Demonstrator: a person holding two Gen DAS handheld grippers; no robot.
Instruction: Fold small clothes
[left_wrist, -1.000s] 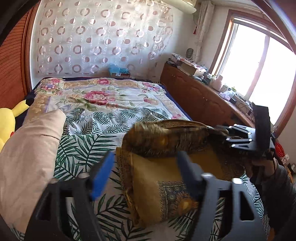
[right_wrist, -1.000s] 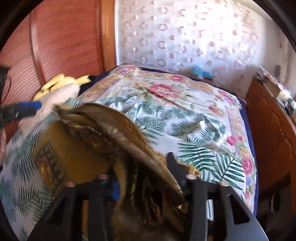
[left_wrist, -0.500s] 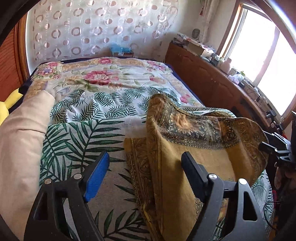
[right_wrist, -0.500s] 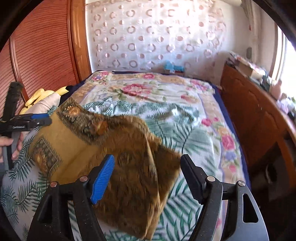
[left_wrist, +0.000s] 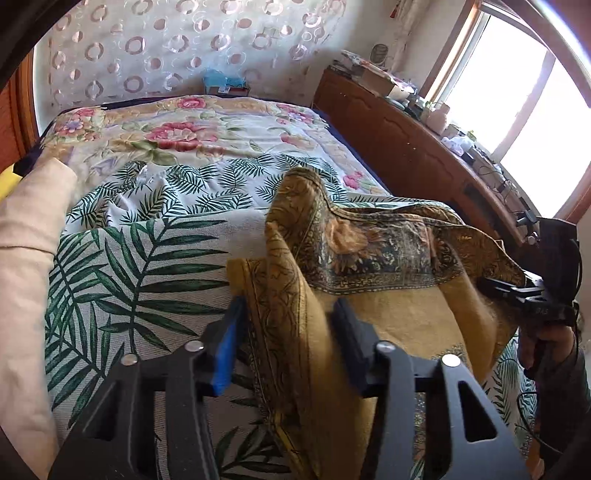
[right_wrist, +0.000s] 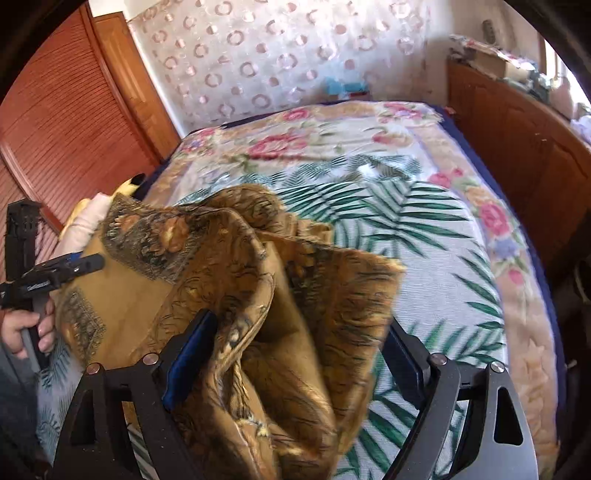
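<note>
Bunching between each hand-held gripper, left (left_wrist: 286, 339) nearly pinching, right (right_wrist: 295, 354) spread apart, the mustard scarf (left_wrist: 369, 258) lies half-folded on the bed (left_wrist: 166, 240), unsquared.

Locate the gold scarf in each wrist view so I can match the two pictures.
Left wrist: the scarf fills the lower middle and right, a fold passing between the left claw fingers.
Right wrist: the scarf fills the lower middle and left, bunched between the right claw fingers.
Shared landmark: the blue box against the far wall.
</note>
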